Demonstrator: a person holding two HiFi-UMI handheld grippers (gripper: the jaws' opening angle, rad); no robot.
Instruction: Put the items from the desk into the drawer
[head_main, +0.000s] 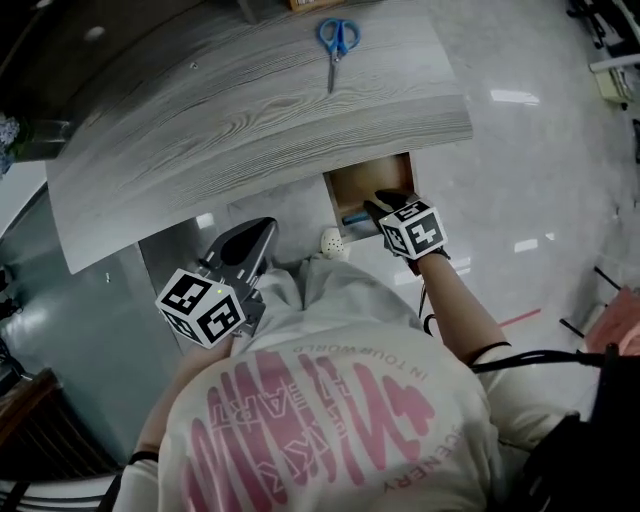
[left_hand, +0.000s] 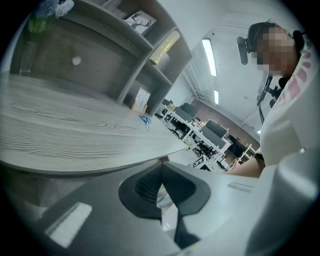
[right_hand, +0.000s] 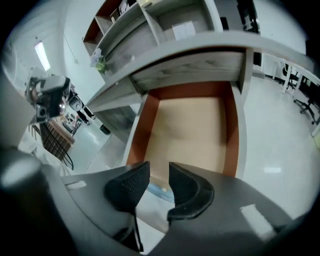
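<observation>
Head view has the right gripper (head_main: 383, 203) reaching down into the open drawer (head_main: 340, 195), while the left gripper (head_main: 262, 228) hangs off to its left, below the desk (head_main: 200, 130) edge and outside the drawer. In the right gripper view the right gripper (right_hand: 159, 167) is released: its jaws stand apart with nothing pressed between the pads, and a flat blue item (right_hand: 159, 190) lies on the drawer (right_hand: 140, 135) floor just under and behind the tips; the head view shows that blue item (head_main: 355, 217) just to the left of the jaws. The left gripper (left_hand: 161, 170) looks clenched, tips meeting on nothing. The scissors (head_main: 338, 40) lie flat on the desktop, well beyond both grippers and not yet in the drawer; the left gripper view shows the scissors (left_hand: 145, 120) far out ahead on the desk (left_hand: 75, 135). The likely trouble, as I judge it: pulling the right gripper out carelessly could drag the blue item back over the drawer's front edge, or knock the jaws against the desktop overhanging them. Thin, flat scissors may also slide or pivot away if the jaws close on a blade rather than the handles.
</observation>
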